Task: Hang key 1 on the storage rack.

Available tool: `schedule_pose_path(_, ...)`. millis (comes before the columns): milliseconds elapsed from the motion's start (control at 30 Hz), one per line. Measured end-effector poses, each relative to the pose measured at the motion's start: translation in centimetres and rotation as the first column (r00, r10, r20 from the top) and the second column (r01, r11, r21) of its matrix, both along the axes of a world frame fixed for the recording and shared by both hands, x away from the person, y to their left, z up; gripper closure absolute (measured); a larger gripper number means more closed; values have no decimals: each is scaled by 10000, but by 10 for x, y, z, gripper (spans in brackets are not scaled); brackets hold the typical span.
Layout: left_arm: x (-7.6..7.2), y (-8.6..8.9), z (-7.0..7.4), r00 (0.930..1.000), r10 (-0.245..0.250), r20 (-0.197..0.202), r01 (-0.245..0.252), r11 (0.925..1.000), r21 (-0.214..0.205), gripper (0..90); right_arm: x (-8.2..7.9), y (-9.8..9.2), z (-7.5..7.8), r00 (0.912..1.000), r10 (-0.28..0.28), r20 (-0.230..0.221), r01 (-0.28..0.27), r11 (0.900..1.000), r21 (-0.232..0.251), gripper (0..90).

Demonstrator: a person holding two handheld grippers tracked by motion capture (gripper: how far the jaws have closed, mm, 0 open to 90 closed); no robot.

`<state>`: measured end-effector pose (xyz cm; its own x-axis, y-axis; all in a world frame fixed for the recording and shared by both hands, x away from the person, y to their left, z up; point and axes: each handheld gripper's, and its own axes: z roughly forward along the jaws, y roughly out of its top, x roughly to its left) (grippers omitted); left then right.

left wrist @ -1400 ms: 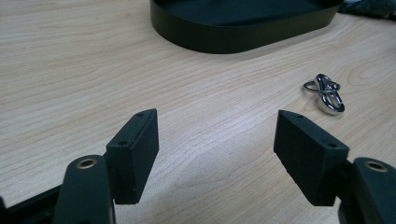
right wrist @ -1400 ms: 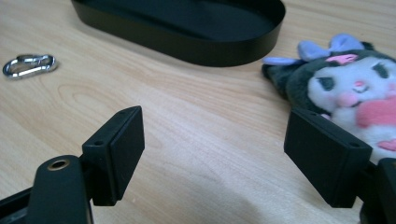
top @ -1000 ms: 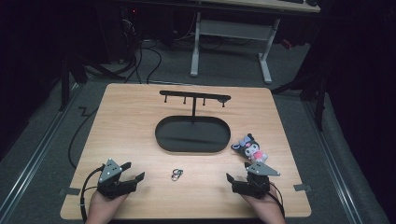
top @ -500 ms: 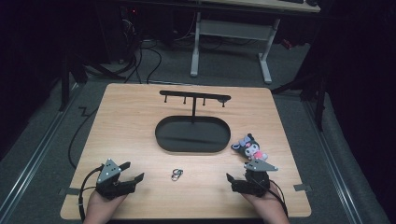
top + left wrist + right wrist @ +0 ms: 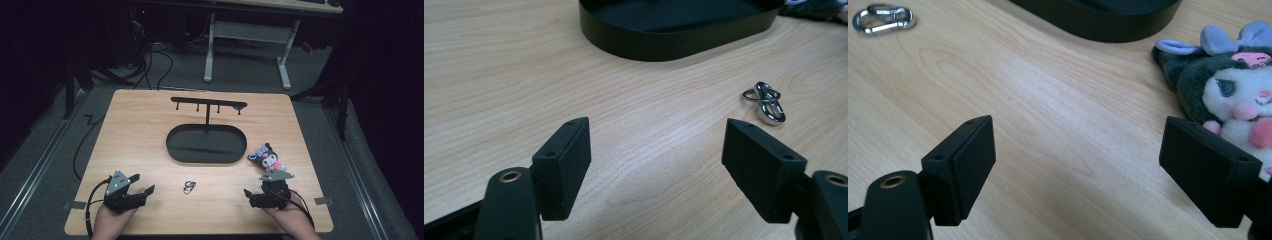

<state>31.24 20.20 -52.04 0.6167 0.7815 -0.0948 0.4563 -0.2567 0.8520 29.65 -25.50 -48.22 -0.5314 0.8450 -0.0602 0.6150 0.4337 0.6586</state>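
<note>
On the wooden desk (image 5: 140, 135), near its front edge, rest two hand-held grippers. Left claw (image 5: 141, 192): jaws spread wide apart, holding nothing, seen in the left gripper view (image 5: 656, 165) resting low over bare wood. Right claw (image 5: 251, 196): jaws likewise wide apart and empty, seen in the right gripper view (image 5: 1078, 165) with one jaw just beside the plush toy (image 5: 1233, 95). Between the two claws, clear of both, lies a small metal clip (image 5: 189, 187) of linked silver rings, flat on the desk; it appears ahead and to the right in the left gripper view (image 5: 765, 100) and at the upper left corner of the right gripper view (image 5: 883, 19). Behind the clip stands a black oval tray (image 5: 175, 145) bearing an upright post with a hooked crossbar (image 5: 209, 104). The plush toy (image 5: 266, 156), dark with a pale face, lies just beside the tray's right end.
</note>
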Motion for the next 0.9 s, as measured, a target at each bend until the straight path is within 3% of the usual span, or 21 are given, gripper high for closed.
schedule_pose_path(367, 0, 1, -1, 9997, -245, 37, 245, 9997, 81, 279, 4, 0, 14, 9919, 624, -1105, -749, 9907, -1133, 156)
schedule_pose_path(600, 1, 0, -2, 9991, -423, 21, 423, 9991, 95, 283, 9, -4, 25, 9748, 814, -2075, -1156, 9806, -1582, 155)
schedule_pose_path(733, 1, -1, -2, 9989, -472, 22, 472, 9988, 100, 282, 15, -9, 33, 9584, 854, -2724, -1364, 9753, -1739, 155)
schedule_pose_path(767, 1, -1, -1, 9988, -481, 29, 481, 9988, 112, 282, 17, -11, 36, 9523, 803, -2945, -1325, 9779, -1615, 155)
schedule_pose_path(900, 1, -2, -2, 9985, -541, 15, 540, 9984, 143, 283, 25, -19, 46, 9494, 775, -3042, -1410, 9711, -1925, 156)
